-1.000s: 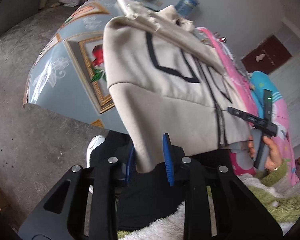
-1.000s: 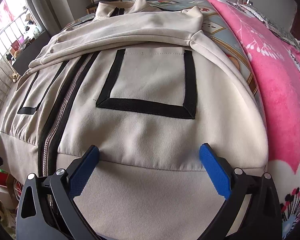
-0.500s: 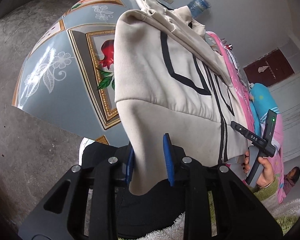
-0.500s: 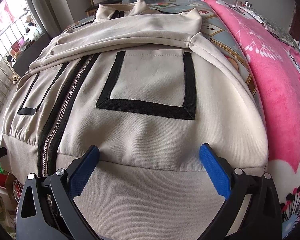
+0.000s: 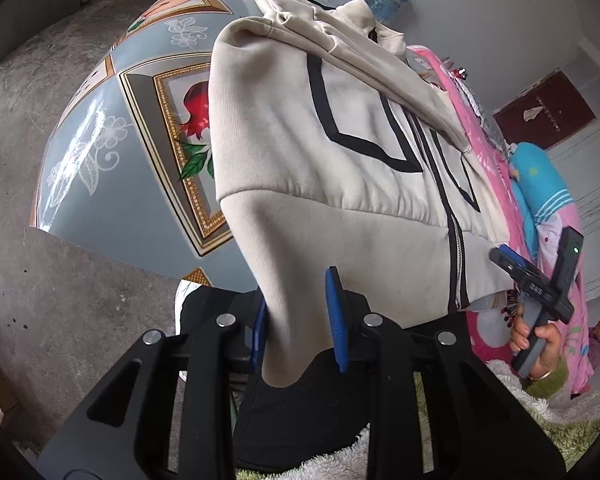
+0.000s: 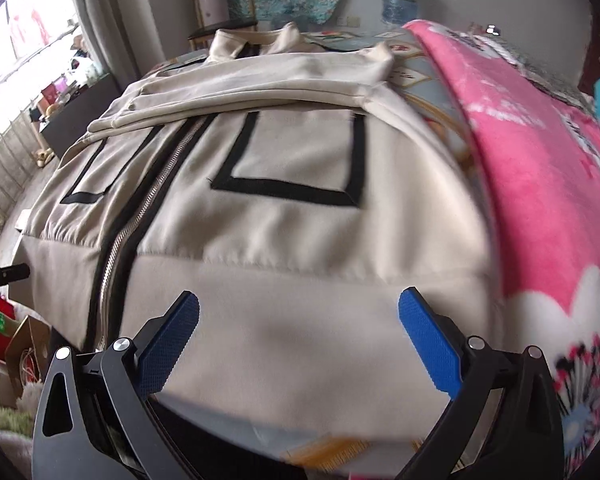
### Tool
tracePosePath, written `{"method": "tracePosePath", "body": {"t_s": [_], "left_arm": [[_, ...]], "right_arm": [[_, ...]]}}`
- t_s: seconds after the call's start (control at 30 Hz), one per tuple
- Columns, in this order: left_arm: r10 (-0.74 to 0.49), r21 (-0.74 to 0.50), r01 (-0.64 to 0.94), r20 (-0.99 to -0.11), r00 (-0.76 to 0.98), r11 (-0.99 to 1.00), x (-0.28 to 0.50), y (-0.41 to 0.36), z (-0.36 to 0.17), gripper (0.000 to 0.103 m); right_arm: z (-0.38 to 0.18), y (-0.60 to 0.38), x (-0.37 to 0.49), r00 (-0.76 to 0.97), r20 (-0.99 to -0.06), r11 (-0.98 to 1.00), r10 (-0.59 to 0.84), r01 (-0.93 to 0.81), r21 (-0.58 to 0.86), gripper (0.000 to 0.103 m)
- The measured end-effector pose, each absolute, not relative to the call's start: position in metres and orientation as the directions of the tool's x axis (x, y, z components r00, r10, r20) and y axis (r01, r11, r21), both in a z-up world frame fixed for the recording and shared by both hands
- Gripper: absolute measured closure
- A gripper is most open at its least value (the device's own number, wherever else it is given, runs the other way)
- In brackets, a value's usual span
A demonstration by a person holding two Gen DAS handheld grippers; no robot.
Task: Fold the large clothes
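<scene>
The cream jacket (image 6: pixel 292 216) lies flat on the flowery table (image 5: pixel 132 184), its bottom band hanging over the near edge. The left gripper (image 5: pixel 298 320) pinches one hem corner, while the right gripper (image 6: pixel 300 344) is spread wide above the other — not holding yet. Next, I think, the right one must nip its corner so both can lift the hem up toward the collar.

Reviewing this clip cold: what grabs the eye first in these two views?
A beige zip-up jacket with black-outlined pockets fills both views, spread over a blue-grey floral table cover, with a pink fleece blanket along its right side. The left gripper pinches the jacket's hem corner hanging off the edge. The right gripper hovers open over the hem's other end.
</scene>
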State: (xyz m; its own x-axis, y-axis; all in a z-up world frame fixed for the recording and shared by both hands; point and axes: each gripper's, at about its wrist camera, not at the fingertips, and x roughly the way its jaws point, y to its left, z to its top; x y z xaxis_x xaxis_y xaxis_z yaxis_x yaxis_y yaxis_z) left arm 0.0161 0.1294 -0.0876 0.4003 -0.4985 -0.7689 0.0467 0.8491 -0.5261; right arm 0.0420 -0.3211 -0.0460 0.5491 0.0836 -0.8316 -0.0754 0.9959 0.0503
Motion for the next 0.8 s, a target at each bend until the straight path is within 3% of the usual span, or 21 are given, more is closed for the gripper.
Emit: {"method": "tracePosePath", "body": {"t_s": [0.3, 0.67, 0.8], "left_arm": [[-0.471, -0.490, 0.052, -0.796, 0.381, 0.870, 0.016, 0.126, -0.089, 0.079], [-0.413, -0.443, 0.021, -0.817, 0.402, 0.896, 0.011, 0.124, -0.088, 0.085], [-0.382, -0.409, 0.021, -0.831, 0.404, 0.912, 0.007, 0.121, -0.088, 0.088]], "right_arm": [[-0.040, -0.382, -0.006, 0.550, -0.833, 0.989, 0.054, 0.084, 0.120, 0.006], [-0.052, -0.409, -0.001, 0.565, -0.817, 0.967, 0.116, 0.122, 0.222, 0.036], [-0.050, -0.409, -0.012, 0.566, -0.817, 0.969, 0.109, 0.123, 0.214, 0.053]]}}
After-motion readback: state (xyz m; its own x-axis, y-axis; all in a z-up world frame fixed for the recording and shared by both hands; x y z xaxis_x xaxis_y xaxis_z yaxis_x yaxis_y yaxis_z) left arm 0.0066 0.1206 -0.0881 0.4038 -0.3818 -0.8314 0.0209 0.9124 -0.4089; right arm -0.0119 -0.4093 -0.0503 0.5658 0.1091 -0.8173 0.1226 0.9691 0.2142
